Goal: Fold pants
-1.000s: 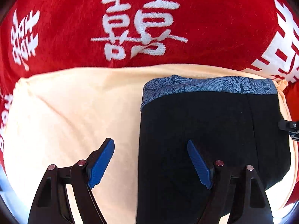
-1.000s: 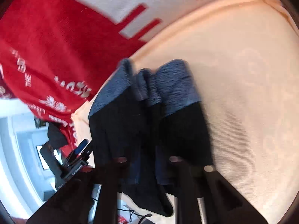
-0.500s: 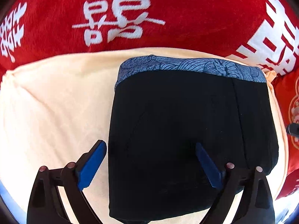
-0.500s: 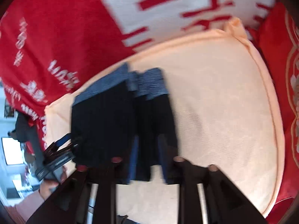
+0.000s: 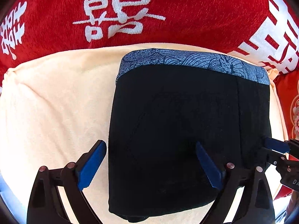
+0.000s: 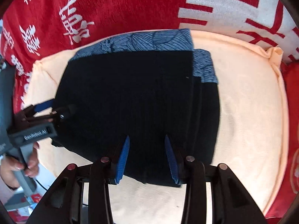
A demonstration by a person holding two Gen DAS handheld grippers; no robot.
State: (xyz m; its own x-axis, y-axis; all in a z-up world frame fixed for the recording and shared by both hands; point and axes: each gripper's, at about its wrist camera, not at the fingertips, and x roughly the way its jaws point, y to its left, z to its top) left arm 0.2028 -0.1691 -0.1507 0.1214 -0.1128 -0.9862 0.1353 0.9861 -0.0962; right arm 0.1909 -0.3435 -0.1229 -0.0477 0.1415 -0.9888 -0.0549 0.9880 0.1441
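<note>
Item: black folded pants with blue patterned waistband [image 5: 177, 123], flat on cream cushion [image 5: 56, 102]. Left tongs [image 5: 150, 165] and right tongs [image 6: 147, 158] released above; we press folds flat, aligning edges.

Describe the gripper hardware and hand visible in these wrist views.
Both grippers, left gripper and right gripper, have black angular linkage arms with silver rivets and blue ribbed fingers. In the right wrist view, the left unit has a grey body printed "GenRobot.AI". The hand holds its grey handle, sleeve unclear.
</note>
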